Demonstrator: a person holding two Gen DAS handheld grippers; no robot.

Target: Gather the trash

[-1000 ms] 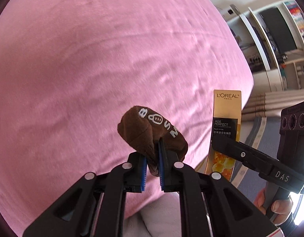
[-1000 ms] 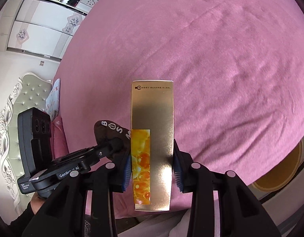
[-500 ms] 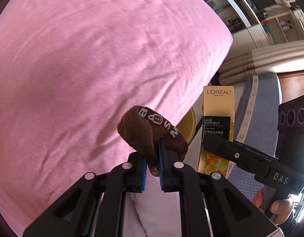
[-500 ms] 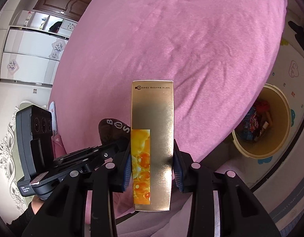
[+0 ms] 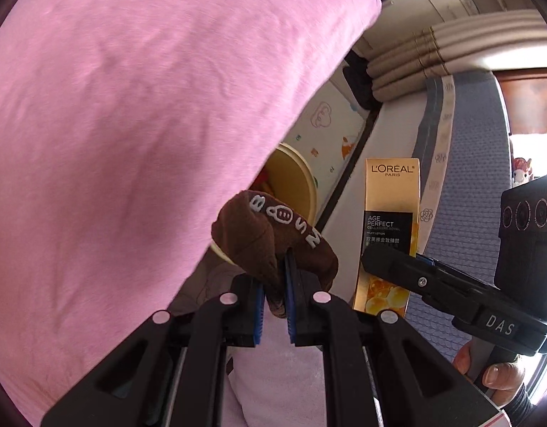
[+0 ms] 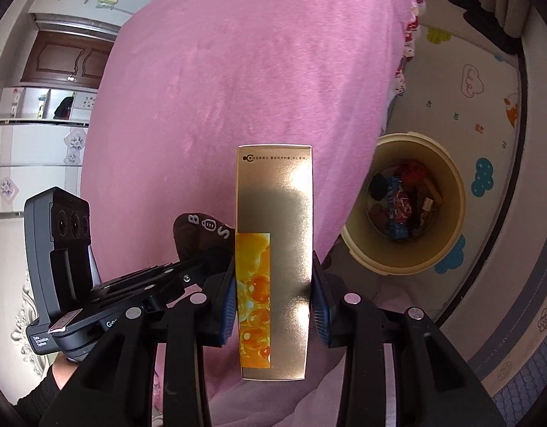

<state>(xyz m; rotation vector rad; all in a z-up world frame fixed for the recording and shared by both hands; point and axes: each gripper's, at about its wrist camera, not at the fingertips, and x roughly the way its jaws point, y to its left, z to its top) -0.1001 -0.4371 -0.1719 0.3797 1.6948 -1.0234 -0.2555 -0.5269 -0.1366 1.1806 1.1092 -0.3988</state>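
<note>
My left gripper (image 5: 275, 284) is shut on a brown sock with white letters (image 5: 269, 235), held up beside the bed edge; the sock also shows in the right wrist view (image 6: 202, 235). My right gripper (image 6: 273, 284) is shut on a tall gold L'Oréal box (image 6: 275, 249), held upright; the box also shows in the left wrist view (image 5: 390, 220). A cream round bin (image 6: 455, 192) stands on the floor to the right of the box, with several wrappers inside. In the left wrist view the bin (image 5: 301, 178) is partly hidden behind the sock and the bed.
The pink bed cover (image 5: 131, 106) fills the left side and overhangs the bin; it also shows in the right wrist view (image 6: 237, 71). A play mat with cartoon prints (image 6: 487, 106) and a blue-grey rug (image 5: 469, 163) cover the floor. Cupboards (image 6: 31, 149) stand far left.
Both grippers have swung away from over the bed toward its edge, still holding the sock and the box. The bin and floor have come into fuller view and look nearer.
</note>
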